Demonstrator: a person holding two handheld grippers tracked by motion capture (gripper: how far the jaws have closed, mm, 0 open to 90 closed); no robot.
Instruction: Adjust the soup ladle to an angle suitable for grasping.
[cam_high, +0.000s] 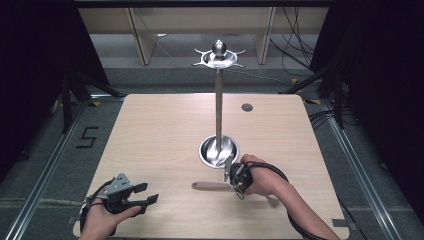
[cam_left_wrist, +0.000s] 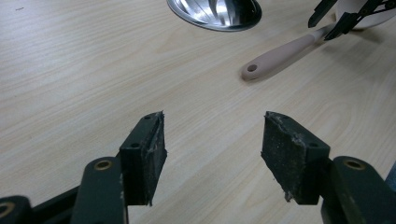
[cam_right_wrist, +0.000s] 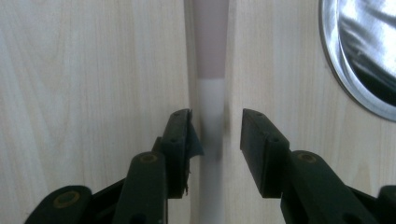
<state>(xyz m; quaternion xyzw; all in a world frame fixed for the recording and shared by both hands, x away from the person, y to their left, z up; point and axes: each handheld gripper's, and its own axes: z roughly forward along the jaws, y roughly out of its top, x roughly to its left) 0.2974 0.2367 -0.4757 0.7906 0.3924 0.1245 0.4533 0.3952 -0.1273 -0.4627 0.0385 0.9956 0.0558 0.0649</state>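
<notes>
A utensil with a pinkish handle and a white neck lies on the wooden table, just in front of the steel stand's bowl-shaped base. My right gripper points down at the utensil. In the right gripper view the gripper straddles the white neck with a gap still showing beside the right pad, so it is open. My left gripper rests near the front left corner, open and with nothing in it. From there the handle lies ahead, its end hole facing this way.
The stand's thin pole rises from the base to a hooked top ring with a ball knob. The base rim lies close to the right of my right gripper. A small dark grommet sits far right on the table.
</notes>
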